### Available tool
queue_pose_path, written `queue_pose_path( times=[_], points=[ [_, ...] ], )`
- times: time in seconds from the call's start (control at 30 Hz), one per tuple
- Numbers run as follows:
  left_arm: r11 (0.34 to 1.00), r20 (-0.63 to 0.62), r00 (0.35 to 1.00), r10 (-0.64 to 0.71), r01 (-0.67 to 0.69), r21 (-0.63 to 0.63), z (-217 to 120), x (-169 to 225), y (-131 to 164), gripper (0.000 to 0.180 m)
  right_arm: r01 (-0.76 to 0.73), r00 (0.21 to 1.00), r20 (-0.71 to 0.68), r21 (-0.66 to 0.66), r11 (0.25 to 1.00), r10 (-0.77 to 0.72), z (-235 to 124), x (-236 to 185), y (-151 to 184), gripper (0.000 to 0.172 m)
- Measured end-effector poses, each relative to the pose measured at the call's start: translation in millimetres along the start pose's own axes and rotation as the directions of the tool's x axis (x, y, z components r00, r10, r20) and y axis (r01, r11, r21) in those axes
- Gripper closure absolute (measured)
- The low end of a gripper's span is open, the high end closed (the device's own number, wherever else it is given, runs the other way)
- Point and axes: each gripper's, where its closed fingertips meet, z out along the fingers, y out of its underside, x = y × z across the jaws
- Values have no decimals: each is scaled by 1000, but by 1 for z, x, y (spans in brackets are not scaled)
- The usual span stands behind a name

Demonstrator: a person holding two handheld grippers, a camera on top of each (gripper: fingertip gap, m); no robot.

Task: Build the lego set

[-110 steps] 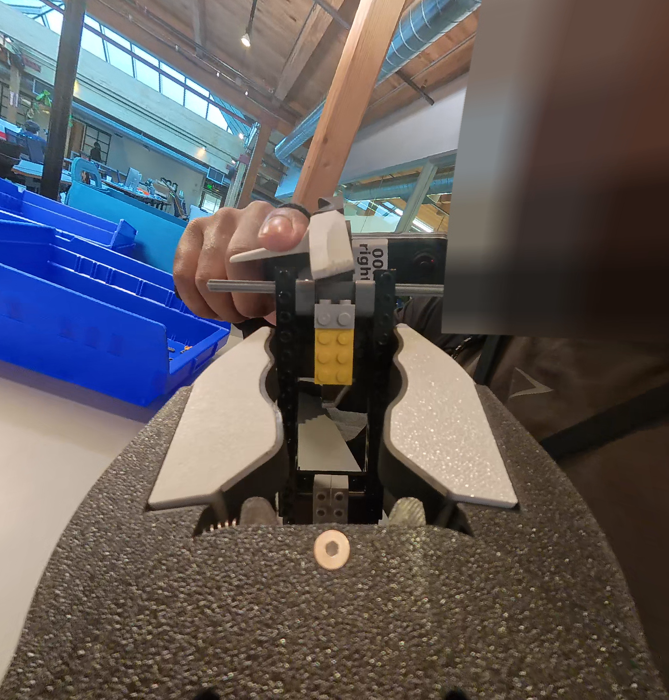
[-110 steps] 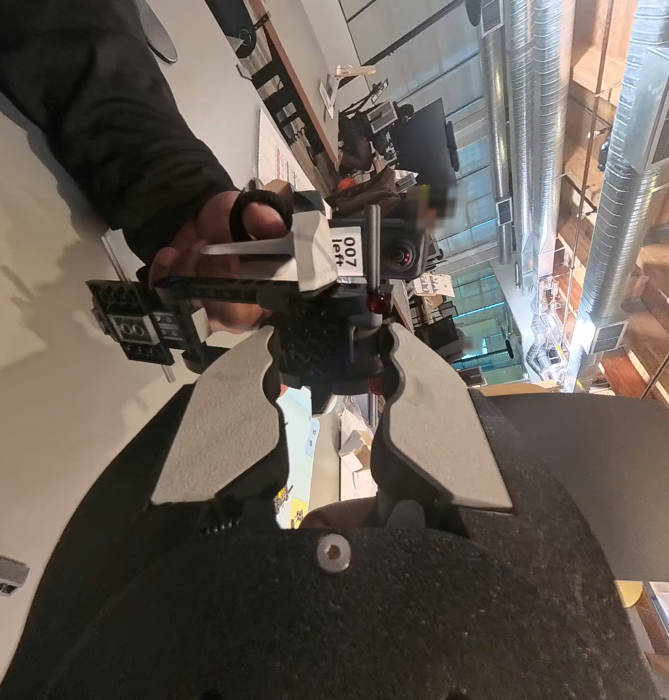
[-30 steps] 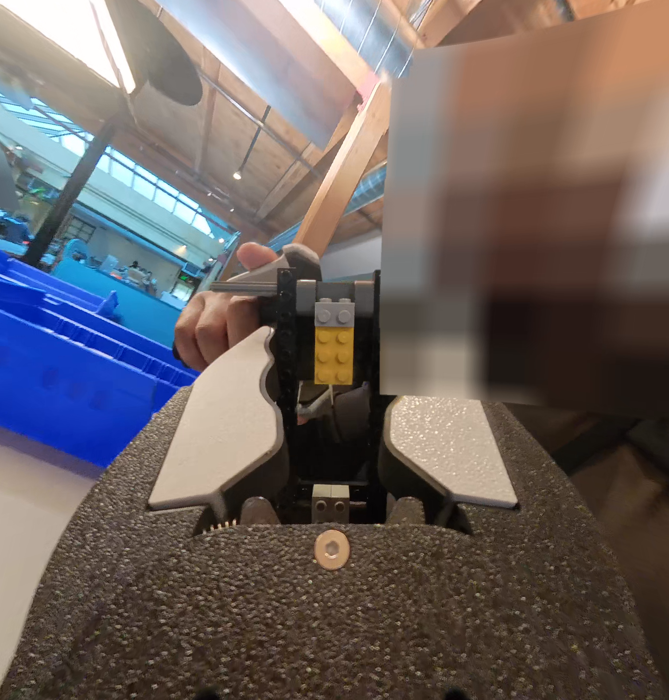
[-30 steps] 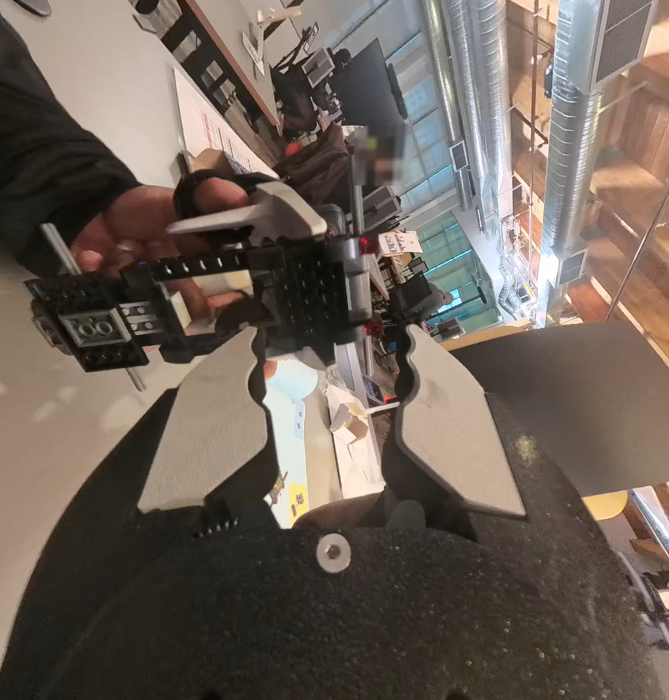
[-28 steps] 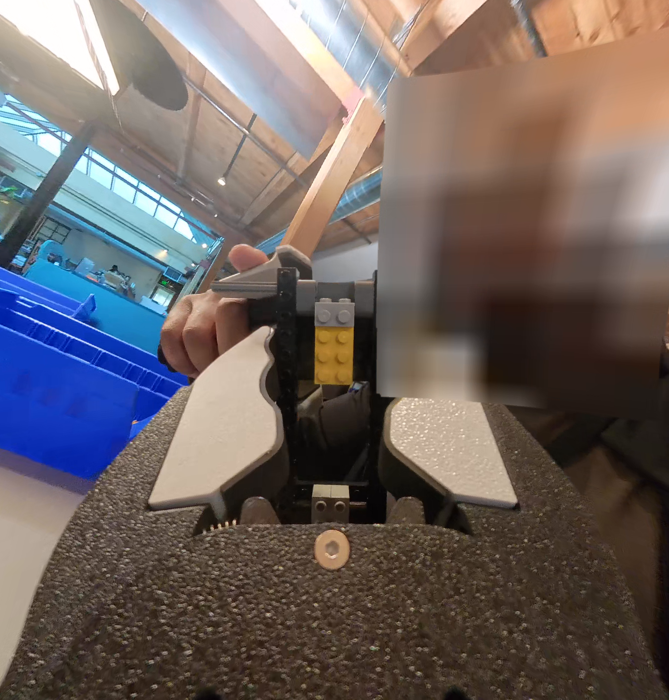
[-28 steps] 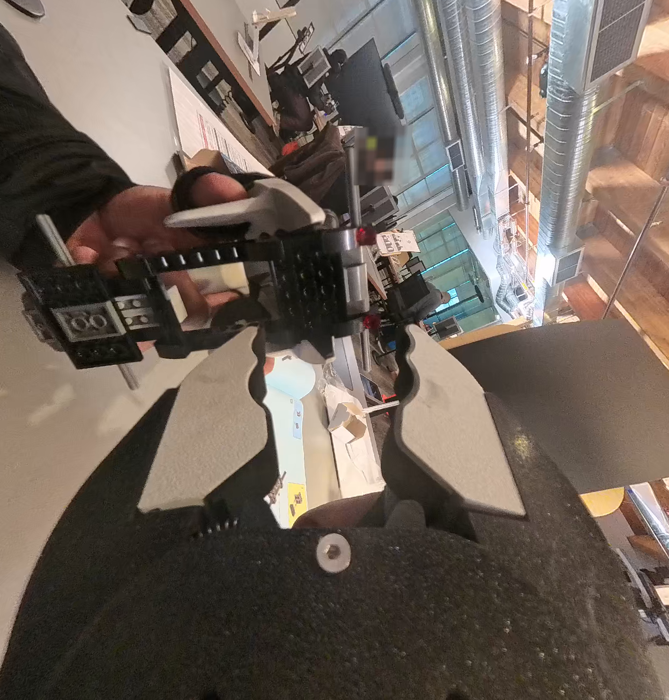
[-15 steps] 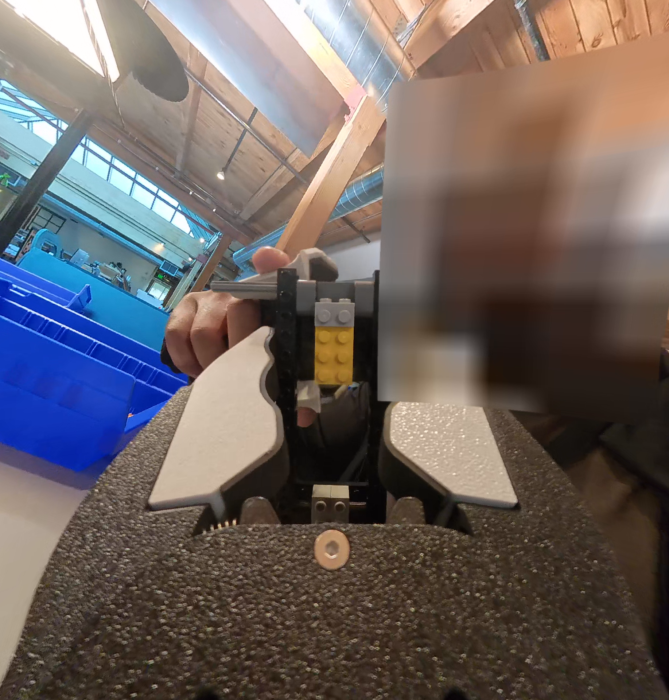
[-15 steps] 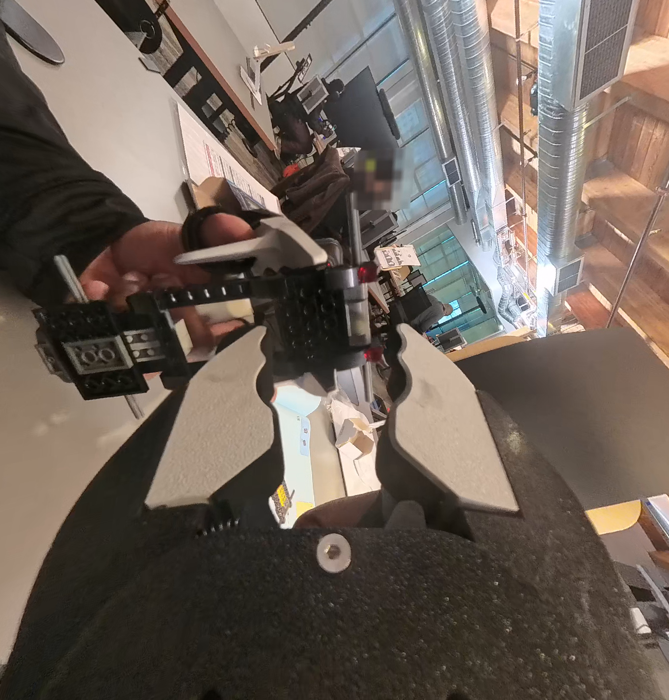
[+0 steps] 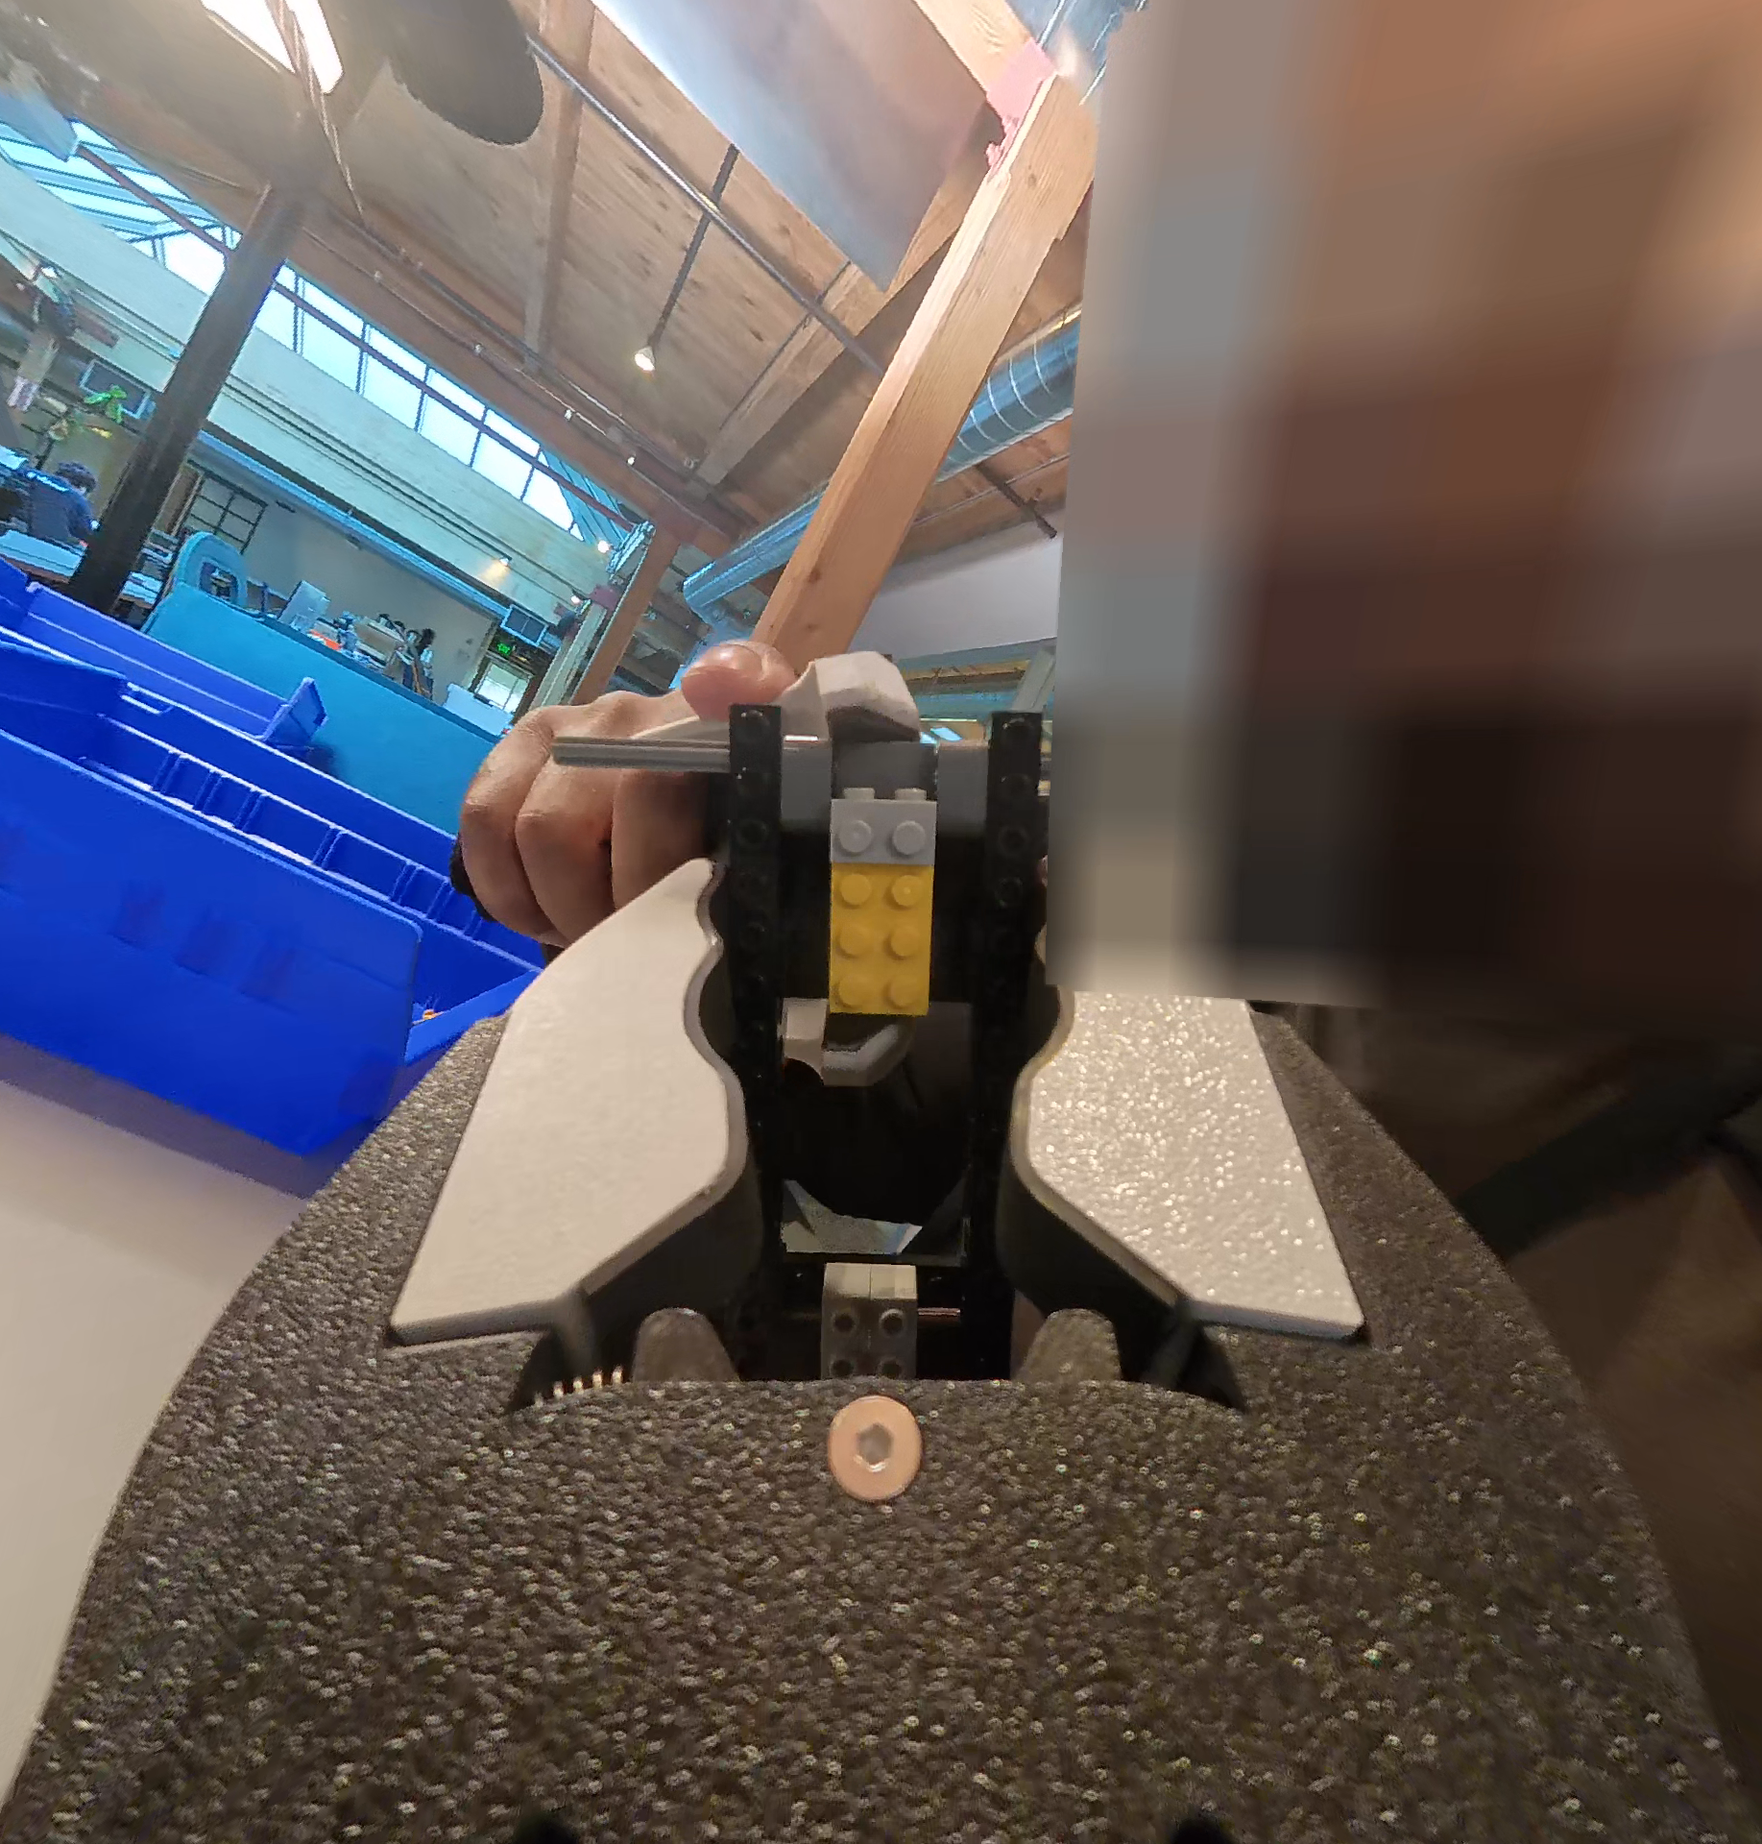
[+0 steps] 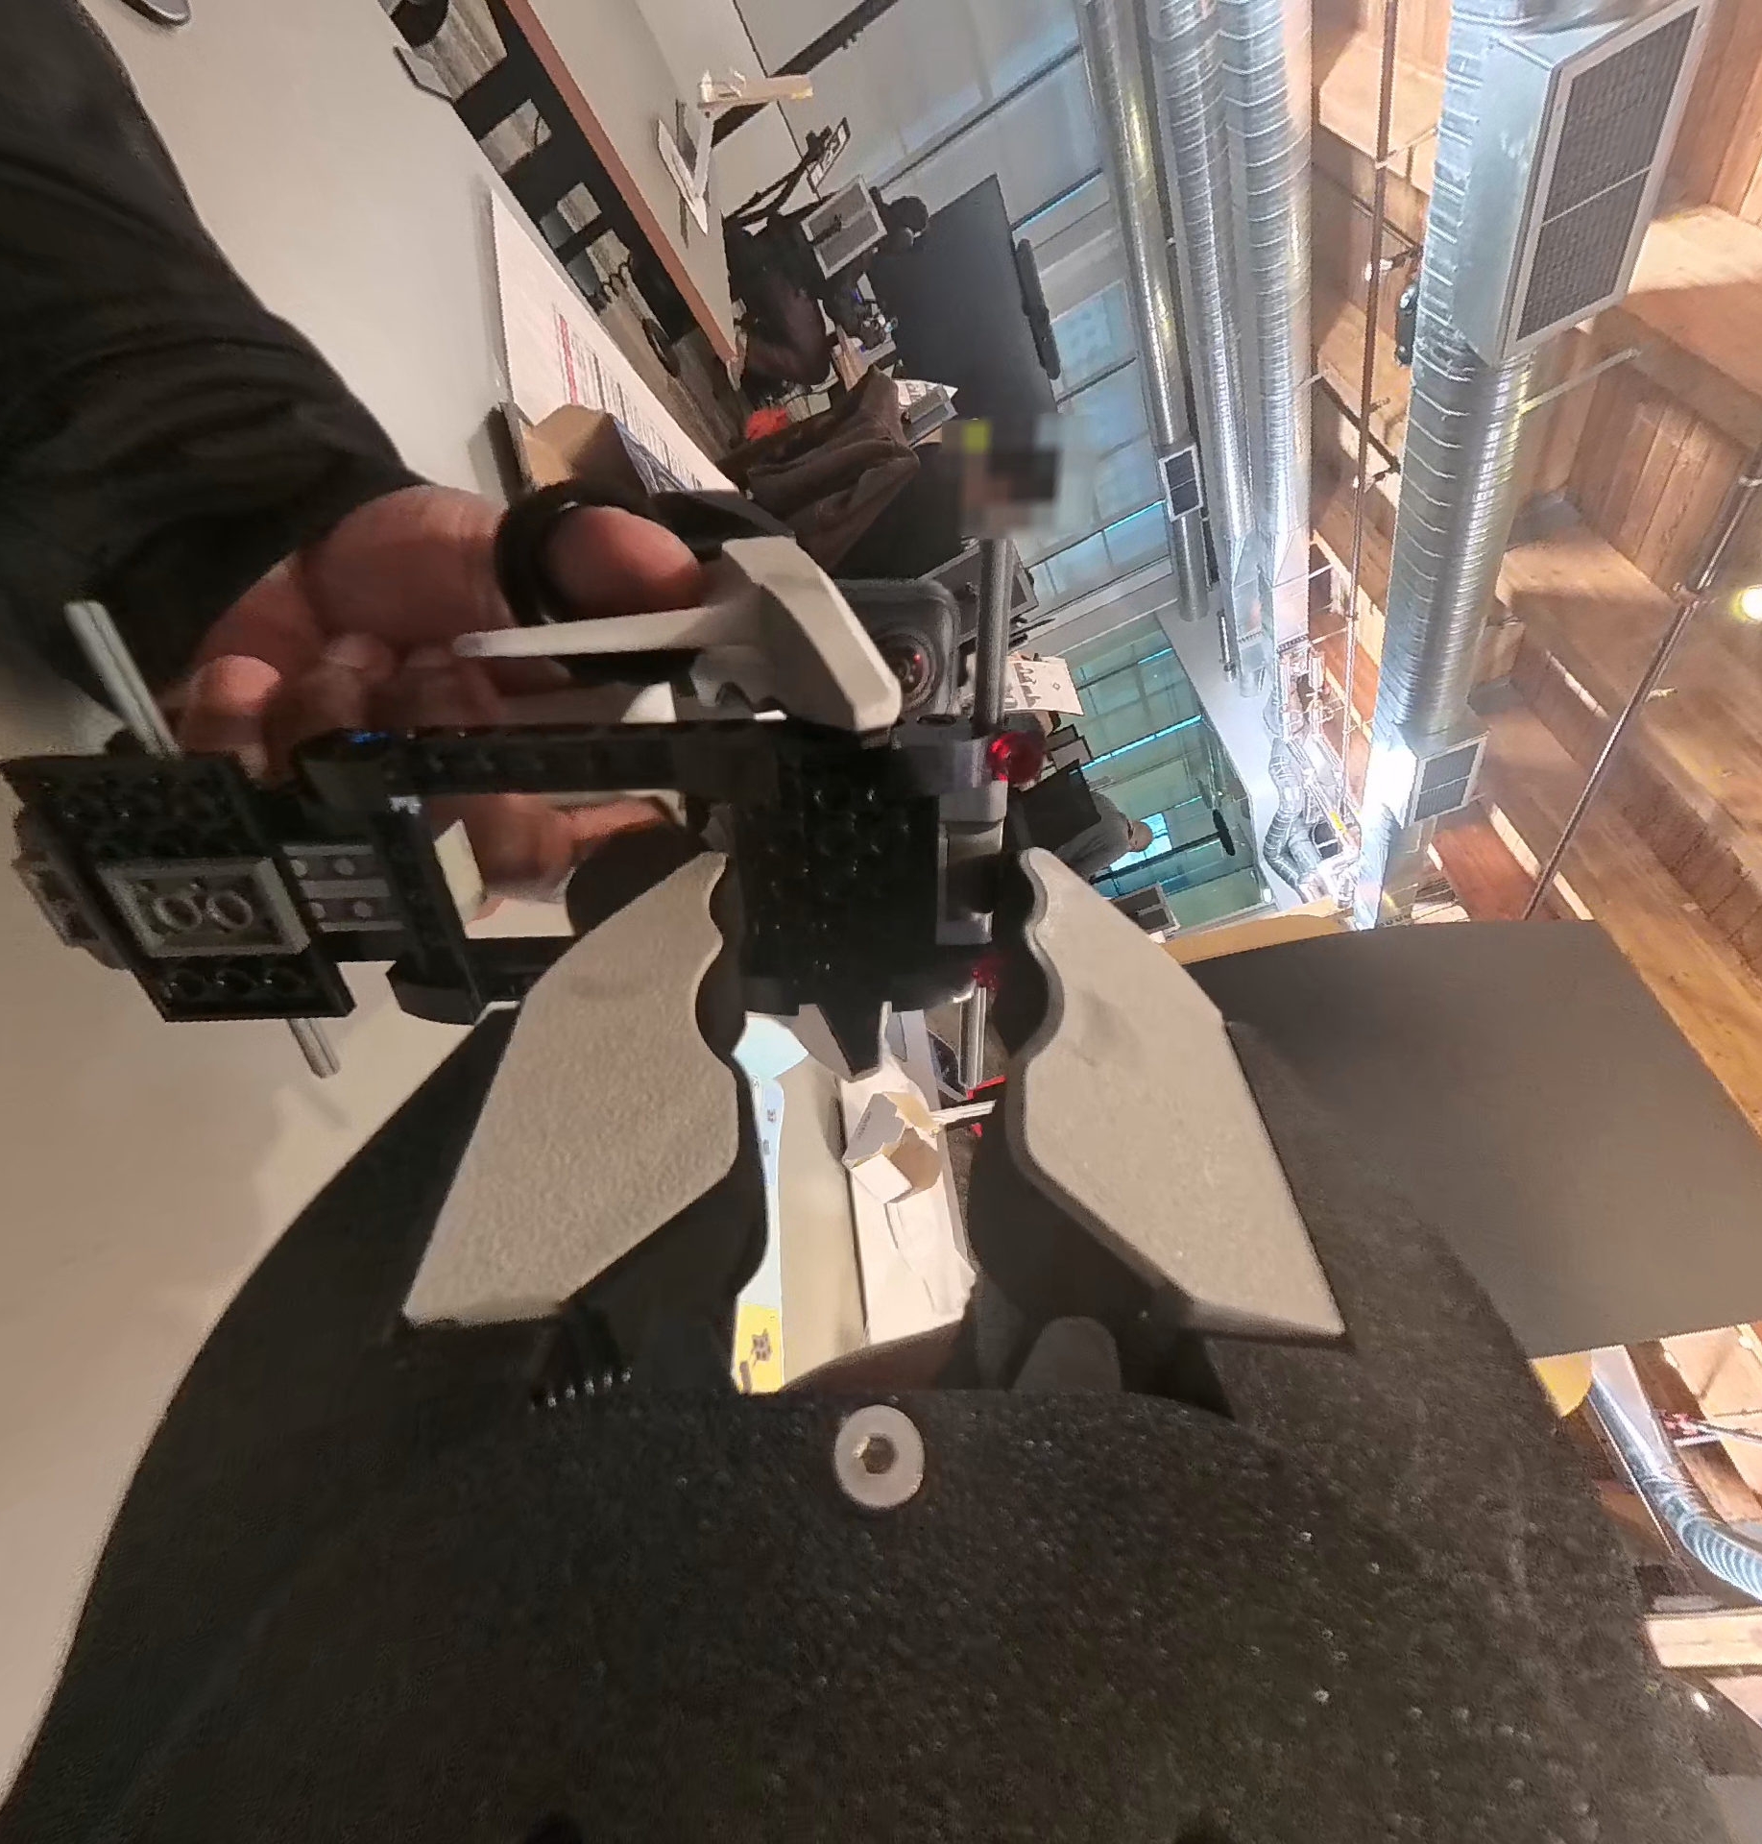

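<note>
Both grippers are raised off the table, meeting nose to nose. The left gripper clamps the two black beams of a brick frame, its long axis running straight ahead. The right gripper, rolled sideways, is partly closed around the frame's black plate; whether both pads press, I cannot tell. Blue bins sit at the table's far edge.
</note>
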Motion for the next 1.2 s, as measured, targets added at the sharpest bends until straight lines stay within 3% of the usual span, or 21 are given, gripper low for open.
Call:
queue_pose_path(
  times=[0.37,0.57,0.77,0.9,1.0,1.2],
  points=[
    [998,94,996,13,-8,-61,0,-12,3,124,-64,998,27,-36,997,65,-1,-3,12,123],
    [958,352,913,206,-116,-261,-10,-35,0,124,-290,956,25,-37,956,291,0,-2,25,120],
    [832,534,706,465,-141,-537,-43,-58,0,124,-465,882,-3,-173,868,472,-2,-6,56,129],
    [723,554,577,600,-94,-685,-70,-70,4,124,-537,839,-90,-297,790,537,-6,-7,81,136],
    [643,507,555,659,-68,-763,-78,-70,13,124,-549,830,-125,-359,755,544,-8,-10,92,137],
    [512,416,576,704,-6,-859,-86,-77,41,124,-555,820,-137,-426,714,556,-12,-21,103,138]
  ],
)
